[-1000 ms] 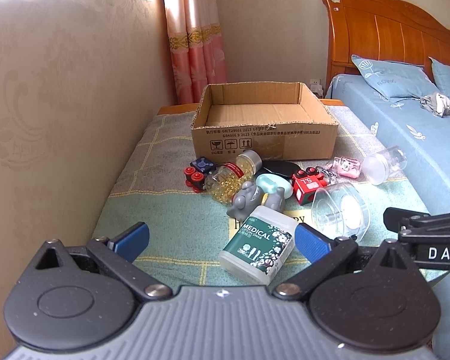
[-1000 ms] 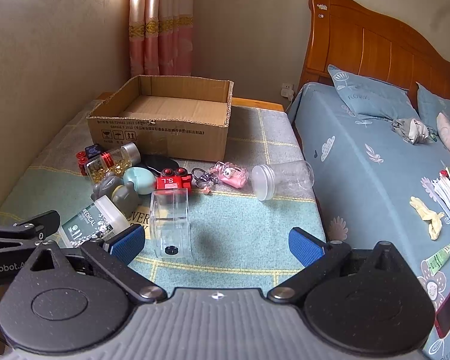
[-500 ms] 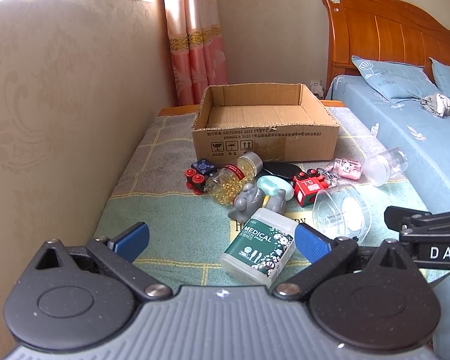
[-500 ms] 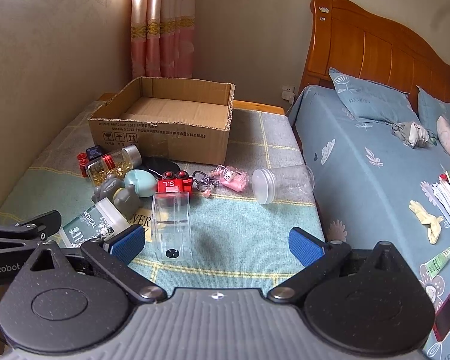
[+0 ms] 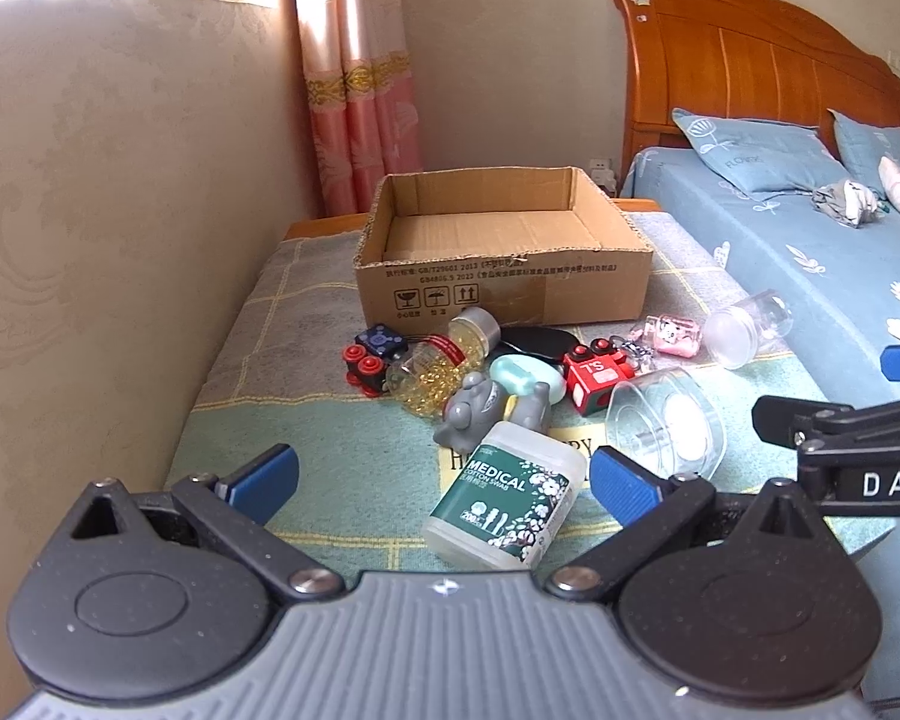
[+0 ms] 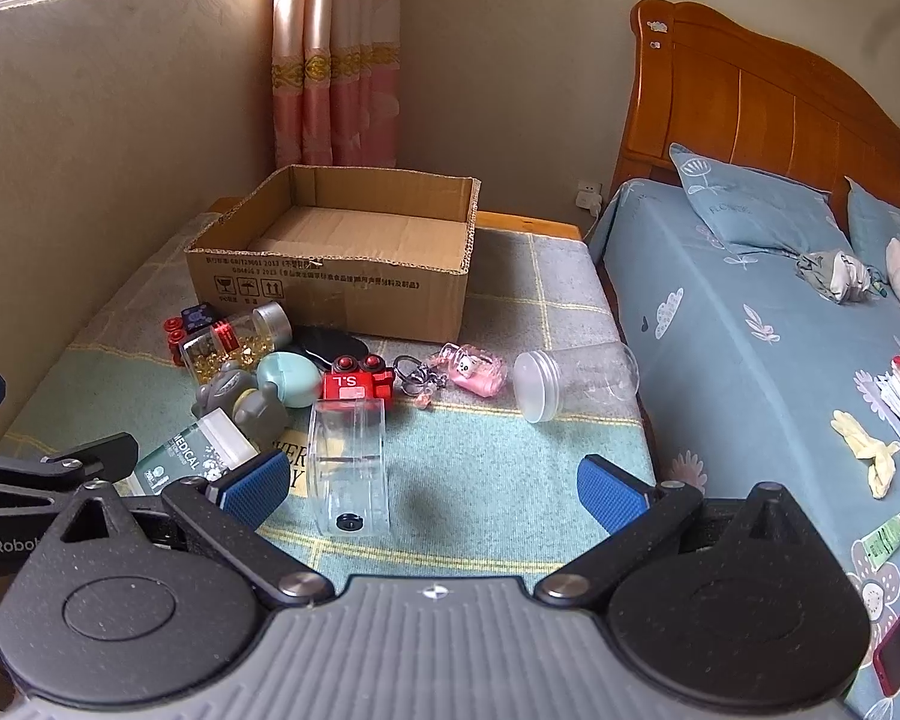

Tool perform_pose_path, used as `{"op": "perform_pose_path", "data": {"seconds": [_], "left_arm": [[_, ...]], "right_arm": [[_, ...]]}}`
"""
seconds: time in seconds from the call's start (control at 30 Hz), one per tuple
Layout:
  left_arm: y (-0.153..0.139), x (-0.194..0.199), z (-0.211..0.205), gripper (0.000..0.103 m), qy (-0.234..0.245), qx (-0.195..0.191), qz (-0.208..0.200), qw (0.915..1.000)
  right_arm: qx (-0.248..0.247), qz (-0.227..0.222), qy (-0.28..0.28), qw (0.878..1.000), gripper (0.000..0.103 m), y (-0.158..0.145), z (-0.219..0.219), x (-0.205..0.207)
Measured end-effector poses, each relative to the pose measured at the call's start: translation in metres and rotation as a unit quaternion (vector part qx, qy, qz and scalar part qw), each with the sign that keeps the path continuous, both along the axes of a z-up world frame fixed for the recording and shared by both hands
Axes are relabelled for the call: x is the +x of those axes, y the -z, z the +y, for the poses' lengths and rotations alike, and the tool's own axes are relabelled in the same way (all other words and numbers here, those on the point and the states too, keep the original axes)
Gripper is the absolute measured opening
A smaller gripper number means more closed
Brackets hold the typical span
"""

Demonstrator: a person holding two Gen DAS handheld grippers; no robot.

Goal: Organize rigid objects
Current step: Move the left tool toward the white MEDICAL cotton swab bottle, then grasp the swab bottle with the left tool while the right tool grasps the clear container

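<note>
We hold both grippers w/ jaws wide open, empty: left gripper (image 5: pixel 441 483) over cotton-swab bottle (image 5: pixel 507 498), right gripper (image 6: pixel 432 483) over clear jar (image 6: pixel 348 468).

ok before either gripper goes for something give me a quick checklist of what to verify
1. Left gripper open, nothing held: ok.
2. Right gripper open, nothing held: ok.
3. Brown cardboard box open-topped with bare floor showing: ok.
4. White cotton swab bottle with green label lying between the left gripper's fingers, not yet gripped: ok.
5. Clear plastic tub lying on its side ahead of the right gripper, apart from the red toy block: ok.
6. Bottle's cap tight: cannot tell.
</note>
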State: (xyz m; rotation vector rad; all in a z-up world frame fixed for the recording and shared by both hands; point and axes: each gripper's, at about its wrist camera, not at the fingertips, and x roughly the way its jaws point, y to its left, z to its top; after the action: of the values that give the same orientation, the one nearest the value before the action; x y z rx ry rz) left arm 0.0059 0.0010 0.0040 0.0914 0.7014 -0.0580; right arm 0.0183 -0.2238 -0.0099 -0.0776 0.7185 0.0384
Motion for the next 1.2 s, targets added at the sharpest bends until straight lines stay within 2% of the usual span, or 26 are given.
{"op": "perform_pose_path", "data": {"seconds": [0.33, 0.47, 0.57, 0.7, 1.0, 1.2], "left_arm": [[0.017, 0.014, 0.008, 0.102, 0.043, -0.002, 0.018, 0.9989], [0.027, 0.017, 0.01, 0.102, 0.067, -0.007, 0.022, 0.9975], [0.036, 0.021, 0.009, 0.102, 0.086, 0.005, 0.02, 0.9961], [0.049, 0.027, 0.011, 0.102, 0.103, 0.005, 0.04, 0.9939], [0.077, 0.041, 0.015, 0.102, 0.106, -0.003, 0.091, 0.9902], [0.086, 0.044, 0.017, 0.102, 0.1, 0.007, 0.108, 0.989]], "right_arm": [[0.007, -0.012, -0.032, 0.999, 0.103, 0.007, -0.004, 0.008], [0.01, -0.002, -0.043, 0.999, 0.103, 0.016, -0.004, 0.016], [0.017, 0.007, -0.054, 0.998, 0.103, 0.023, -0.002, 0.022], [0.027, 0.02, -0.067, 0.997, 0.103, 0.031, 0.003, 0.032], [0.032, 0.065, -0.092, 0.993, 0.103, 0.055, 0.019, 0.062], [0.029, 0.073, -0.063, 0.995, 0.103, 0.061, 0.003, 0.071]]}}
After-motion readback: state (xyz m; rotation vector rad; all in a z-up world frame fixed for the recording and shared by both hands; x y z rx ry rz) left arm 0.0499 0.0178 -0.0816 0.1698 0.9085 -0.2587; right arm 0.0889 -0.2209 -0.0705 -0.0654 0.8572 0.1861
